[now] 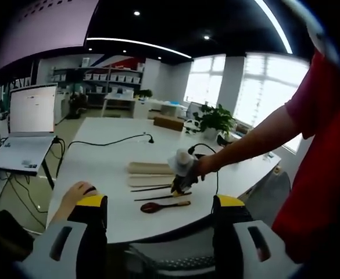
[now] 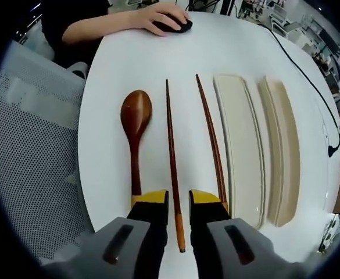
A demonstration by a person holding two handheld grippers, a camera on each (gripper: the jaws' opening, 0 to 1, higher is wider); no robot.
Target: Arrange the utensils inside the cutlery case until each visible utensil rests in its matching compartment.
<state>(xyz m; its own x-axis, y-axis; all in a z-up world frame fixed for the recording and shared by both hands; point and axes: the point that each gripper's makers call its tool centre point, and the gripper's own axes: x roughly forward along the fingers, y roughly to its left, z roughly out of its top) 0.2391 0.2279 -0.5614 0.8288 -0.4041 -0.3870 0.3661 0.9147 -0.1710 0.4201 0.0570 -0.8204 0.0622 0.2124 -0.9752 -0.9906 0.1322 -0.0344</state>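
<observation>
The cutlery case lies open on the white table as two long cream halves side by side — the tray nearer the utensils and the lid beyond it. Both halves hold nothing. Beside the tray, on the bare tabletop, lie two dark wooden chopsticks: one chopstick just next to the tray's edge, the other chopstick running down between the right gripper's jaws. A brown wooden spoon lies next over, bowl pointing away from the camera, handle reaching the jaw on that side.

The right gripper's jaws stand slightly apart astride the second chopstick's thick end, a sliver of table showing on each side — not clamped on it.

The left gripper hangs above the table's near edge, jaws wide apart, gripping nothing. In its view a person's arm in a red sleeve reaches to the utensils. Farther off a hand rests on a mouse, and a laptop sits on another table.
</observation>
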